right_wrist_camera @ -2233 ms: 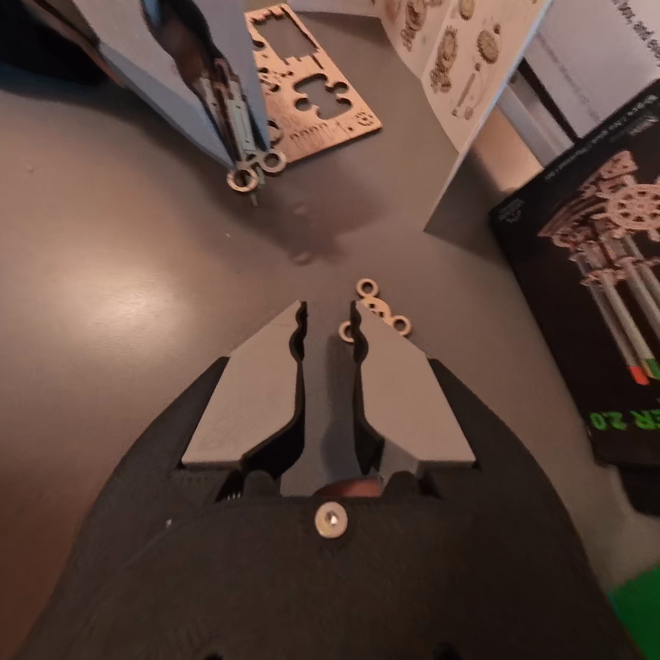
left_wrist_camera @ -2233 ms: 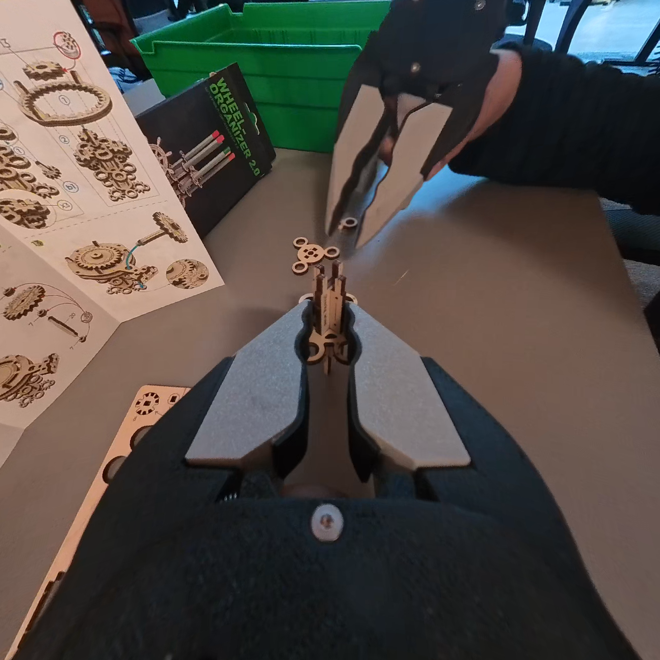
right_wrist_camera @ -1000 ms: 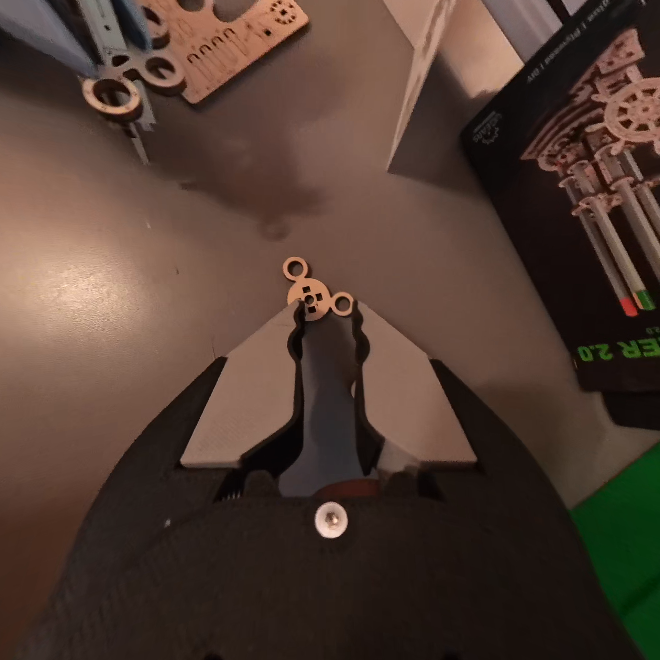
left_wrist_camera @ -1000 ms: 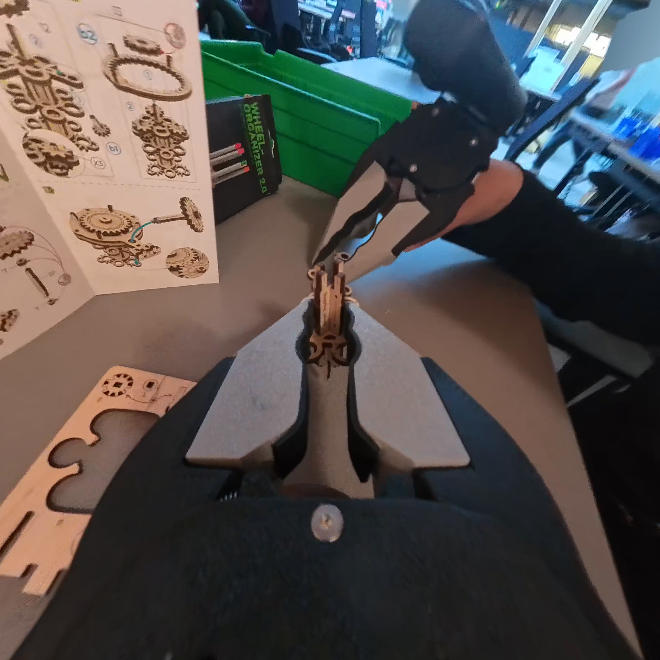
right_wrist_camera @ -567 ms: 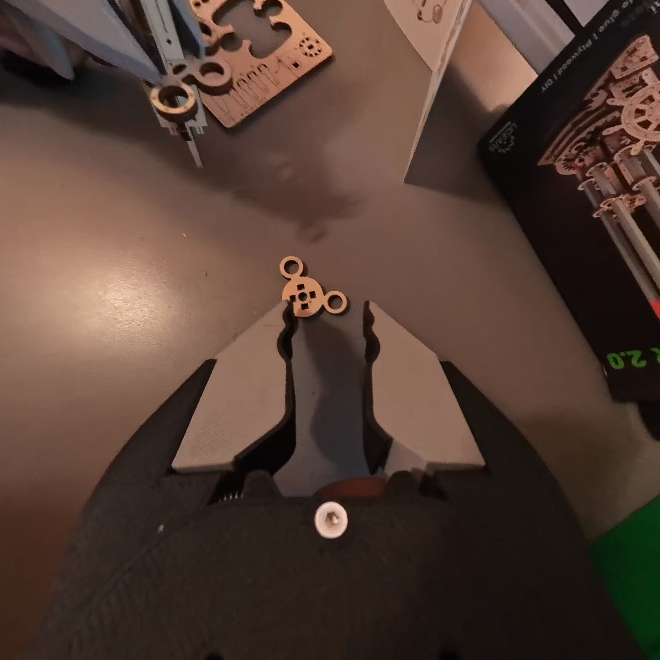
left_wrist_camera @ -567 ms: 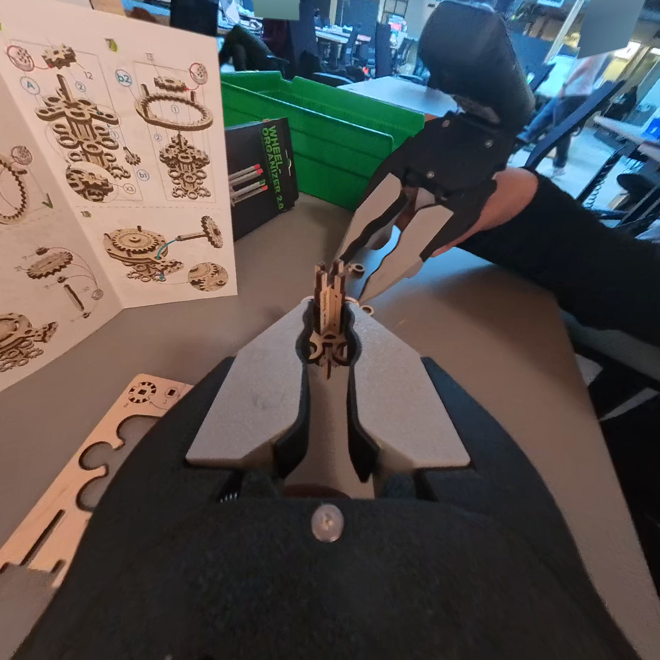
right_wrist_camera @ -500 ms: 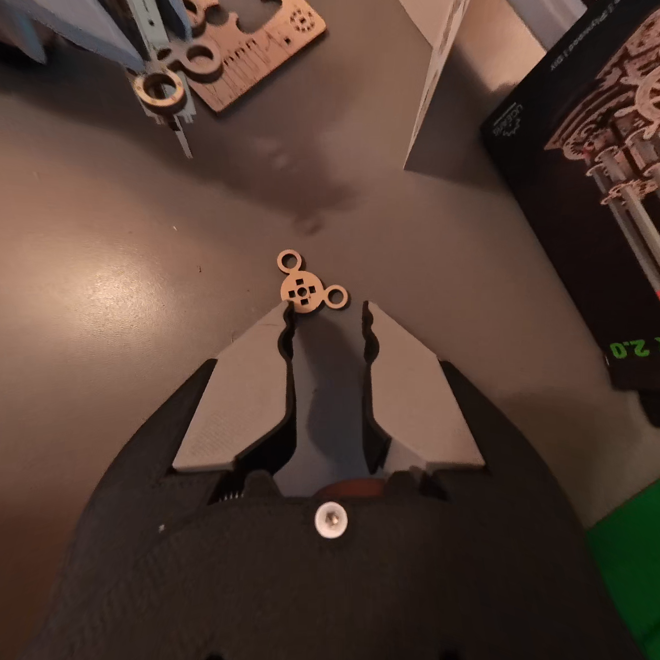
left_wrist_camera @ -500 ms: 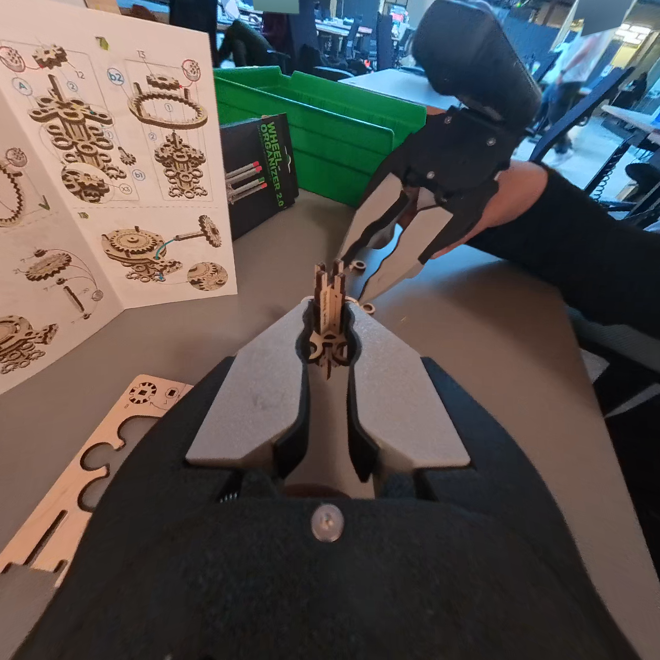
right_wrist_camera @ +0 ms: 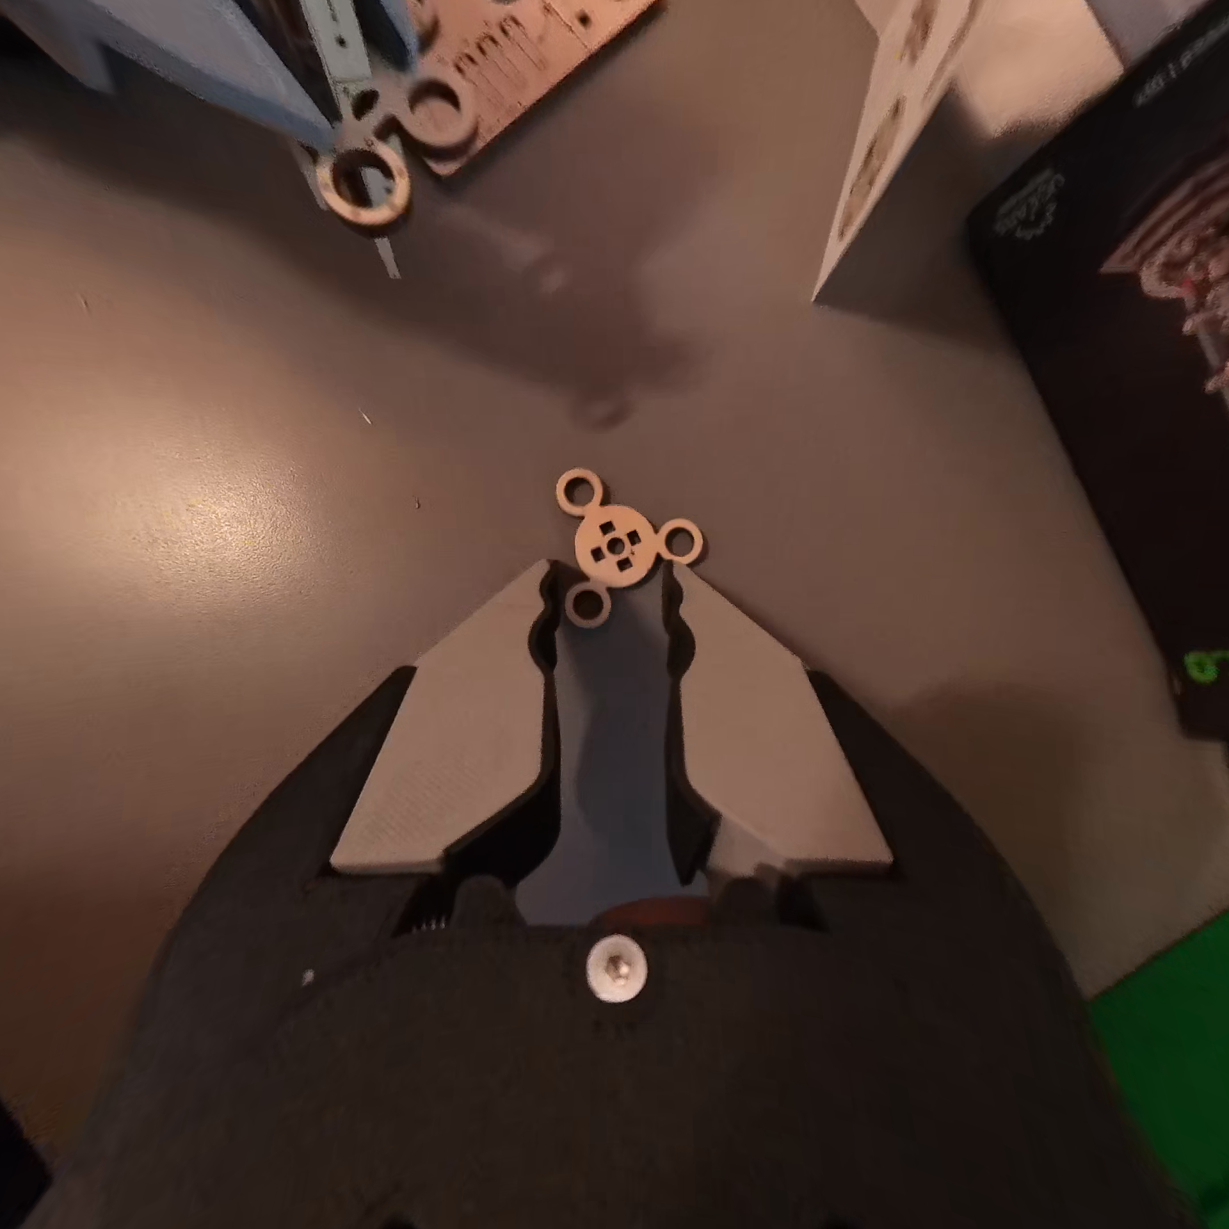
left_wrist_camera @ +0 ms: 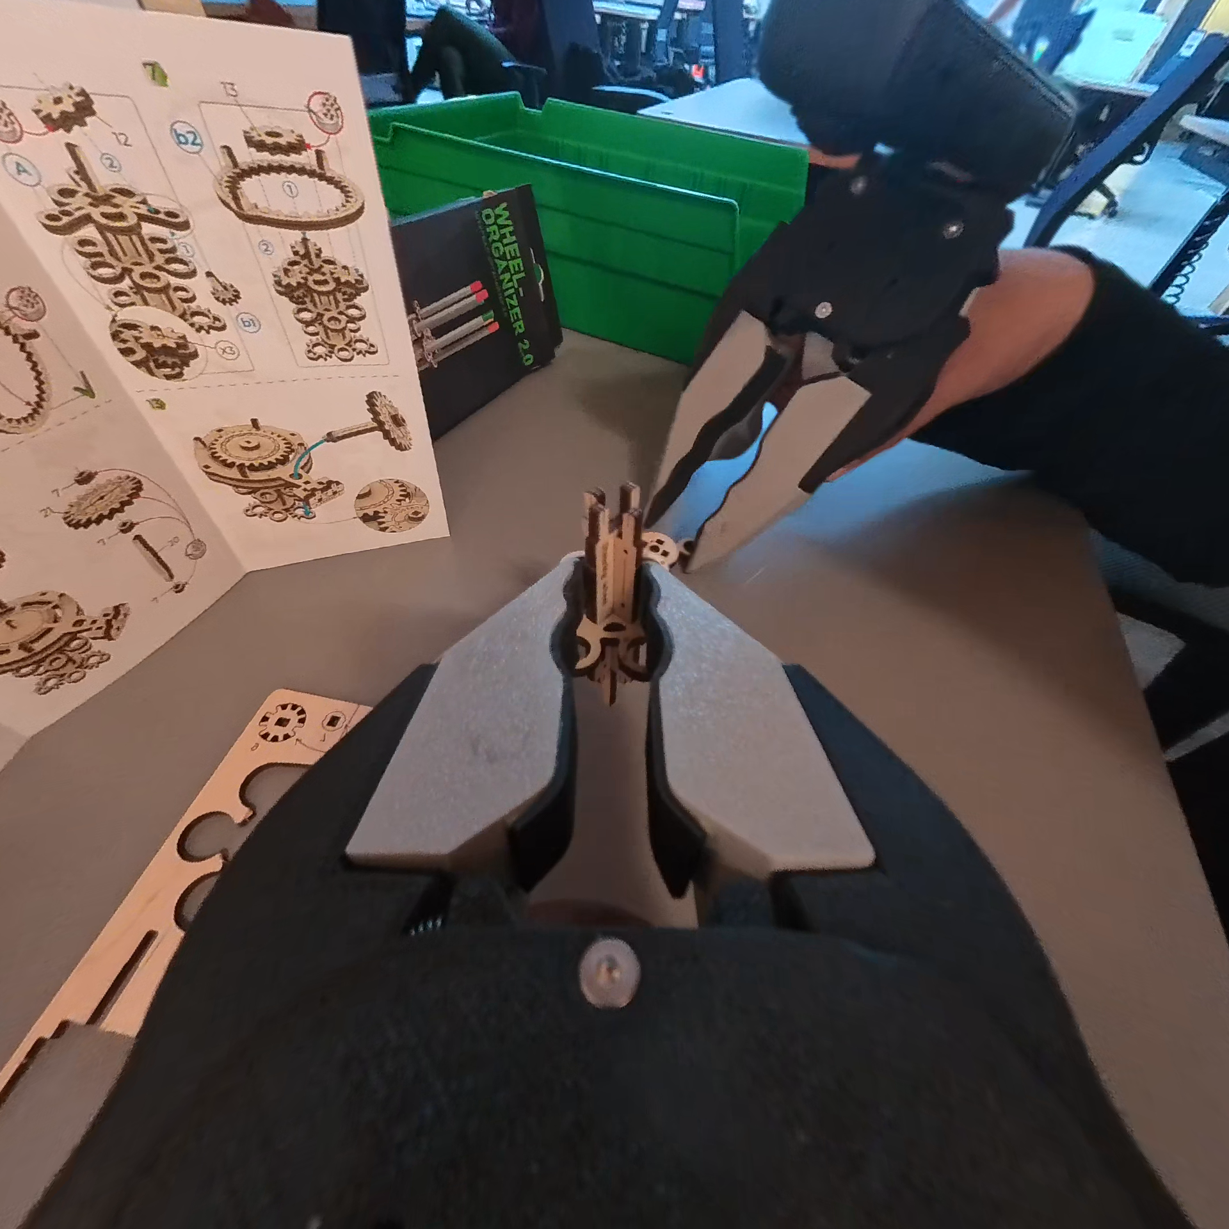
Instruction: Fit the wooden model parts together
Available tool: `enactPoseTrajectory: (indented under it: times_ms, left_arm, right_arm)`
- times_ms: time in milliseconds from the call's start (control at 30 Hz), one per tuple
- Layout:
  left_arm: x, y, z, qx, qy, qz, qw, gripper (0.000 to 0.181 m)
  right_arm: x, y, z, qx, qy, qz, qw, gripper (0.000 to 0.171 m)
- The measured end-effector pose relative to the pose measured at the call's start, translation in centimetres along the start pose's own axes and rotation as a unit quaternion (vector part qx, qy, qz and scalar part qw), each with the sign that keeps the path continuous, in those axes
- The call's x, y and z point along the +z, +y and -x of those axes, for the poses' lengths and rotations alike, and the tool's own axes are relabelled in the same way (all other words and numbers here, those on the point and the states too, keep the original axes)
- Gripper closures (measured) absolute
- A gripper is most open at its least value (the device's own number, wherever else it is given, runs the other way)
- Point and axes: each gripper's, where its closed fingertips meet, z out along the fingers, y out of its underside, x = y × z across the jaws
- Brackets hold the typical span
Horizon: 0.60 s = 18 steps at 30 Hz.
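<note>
Standing at the far left of the grey worktop (left_wrist_camera: 864, 665), a folded white instruction sheet (left_wrist_camera: 199, 332) bears printed diagrams and numbering, not transcribed. Before it lies a pale wooden part sheet (left_wrist_camera: 166, 864) with punched-out openings. Next along, a black product box (left_wrist_camera: 479, 299) carries green lettering and leans against a green bin (left_wrist_camera: 598, 186). At centre, the left tool (left_wrist_camera: 608, 598) is clenched on a slotted wooden shaft assembly (left_wrist_camera: 610, 565), held upright, its prongs above the fingertips. To the right, the right tool (right_wrist_camera: 608, 585) is released, jaws apart, tips on the worktop around a flat wooden disc (right_wrist_camera: 615, 546). The disc has three ringed lobes and square central cut-outs; it lies flat, one lobe between the fingers.
</note>
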Motion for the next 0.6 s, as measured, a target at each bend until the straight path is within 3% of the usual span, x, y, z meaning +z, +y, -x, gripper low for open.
enactPoseTrajectory:
  times_ms: [100,167,233,600]
  left_arm:
    - [0.0,0.2,-0.3,0.009,0.002,0.006,1.000,0.169]
    - [0.0,0.2,-0.4,0.015,0.002,0.008,1.000,0.169]
    - [0.0,0.3,-0.4,0.019,0.002,0.011,1.000,0.169]
    - [0.0,0.4,-0.6,0.027,0.003,0.014,1.000,0.169]
  right_arm:
    - [0.3,-0.6,0.3,-0.080,-0.028,-0.004,0.996,0.151]
    - [0.2,-0.4,-0.2,-0.115,-0.029,0.010,0.993,0.143]
    - [-0.3,-0.2,-1.1,-0.115,-0.014,0.032,0.993,0.137]
    - [0.2,-0.5,0.0,-0.059,-0.019,0.029,0.998,0.145]
